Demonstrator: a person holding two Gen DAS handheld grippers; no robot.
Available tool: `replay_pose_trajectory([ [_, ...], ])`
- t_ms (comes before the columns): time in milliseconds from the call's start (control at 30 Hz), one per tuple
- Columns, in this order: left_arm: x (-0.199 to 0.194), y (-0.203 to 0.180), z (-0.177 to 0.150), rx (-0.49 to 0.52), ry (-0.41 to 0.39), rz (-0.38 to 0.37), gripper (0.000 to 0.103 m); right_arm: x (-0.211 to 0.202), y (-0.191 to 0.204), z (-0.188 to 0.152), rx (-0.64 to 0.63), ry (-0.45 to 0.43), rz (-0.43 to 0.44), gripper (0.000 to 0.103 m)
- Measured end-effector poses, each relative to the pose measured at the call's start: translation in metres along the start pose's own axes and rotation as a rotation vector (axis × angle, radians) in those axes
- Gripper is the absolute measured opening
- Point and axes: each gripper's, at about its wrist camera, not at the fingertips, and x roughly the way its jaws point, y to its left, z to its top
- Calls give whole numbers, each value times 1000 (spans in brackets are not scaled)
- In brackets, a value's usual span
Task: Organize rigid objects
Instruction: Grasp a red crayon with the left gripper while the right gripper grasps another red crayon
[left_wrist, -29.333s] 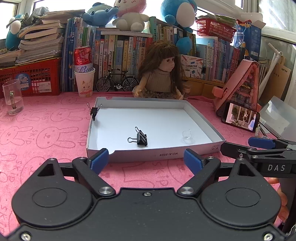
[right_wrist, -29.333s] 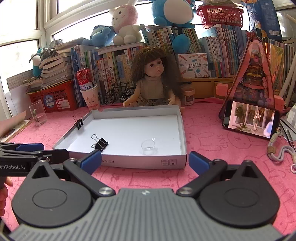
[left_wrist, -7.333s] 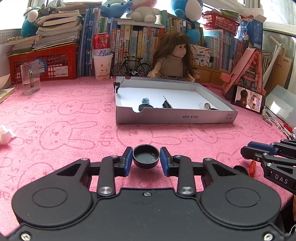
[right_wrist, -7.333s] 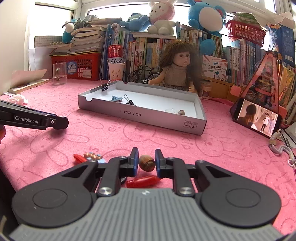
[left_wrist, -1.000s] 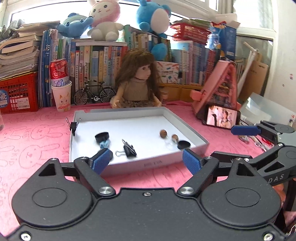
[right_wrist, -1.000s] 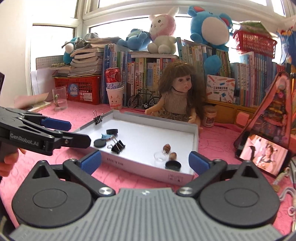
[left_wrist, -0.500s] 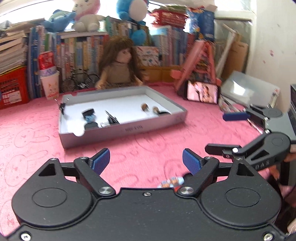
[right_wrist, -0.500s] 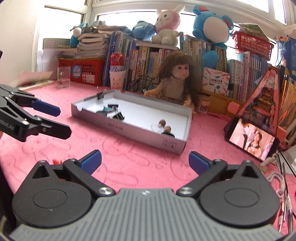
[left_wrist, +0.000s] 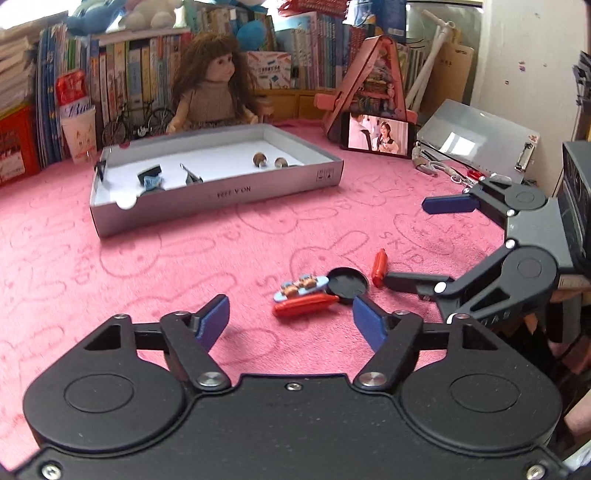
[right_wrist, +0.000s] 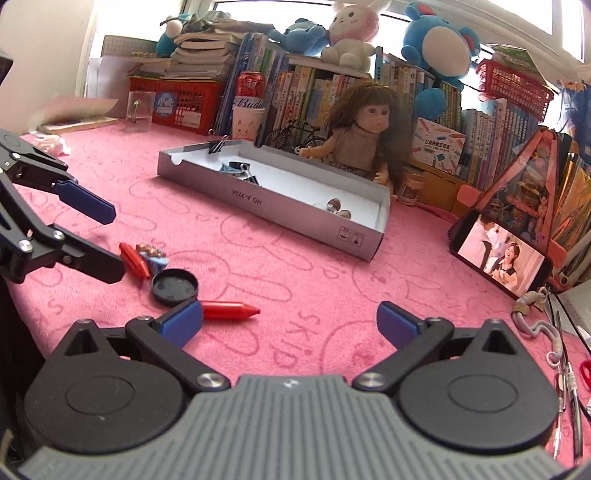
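Observation:
A grey cardboard tray (left_wrist: 229, 192) (right_wrist: 280, 212) holds binder clips, black caps and two small nuts (left_wrist: 259, 159). On the pink cloth lie a black cap (left_wrist: 348, 285) (right_wrist: 174, 286), two red crayons (left_wrist: 304, 305) (left_wrist: 379, 263) (right_wrist: 229, 310) and a small blue toy (left_wrist: 301, 285) (right_wrist: 151, 254). My left gripper (left_wrist: 290, 323) is open, just before the crayon and toy. My right gripper (right_wrist: 290, 326) is open, its left finger beside a crayon and the cap.
A doll (left_wrist: 212, 88), a paper cup with a can (left_wrist: 75, 125), a toy bicycle, books and red baskets line the back. A phone (left_wrist: 378, 136) (right_wrist: 502, 258) leans on a pink stand at the right. Cords and pens (right_wrist: 561, 362) lie at the far right.
Both grippers have pulled back from the tray and dropped toward the loose pieces on the cloth. The cap, crayons and toy have come into view. Both stay open.

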Motion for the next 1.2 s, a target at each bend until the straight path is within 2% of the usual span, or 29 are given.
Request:
replay_pose_trajectory([
  [133, 2, 1, 1, -50, 4, 2, 46, 2, 2, -1, 16, 0, 22, 103],
  [167, 2, 1, 1, -60, 4, 4, 45, 3, 2, -1, 24, -3, 26, 103],
  [433, 11, -11, 3, -73, -9, 20, 47, 5, 6, -2, 44, -12, 33, 101],
  [700, 15, -27, -2, 6, -36, 79, 42, 4, 5, -3, 68, -15, 63, 94],
  [1033, 8, -28, -10, 111, -37, 42, 43, 9, 2, 1, 57, -8, 154, 86],
  [1200, 7, -27, -12, 126, -41, 43, 43, 10, 1, 3, 70, 1, 198, 77],
])
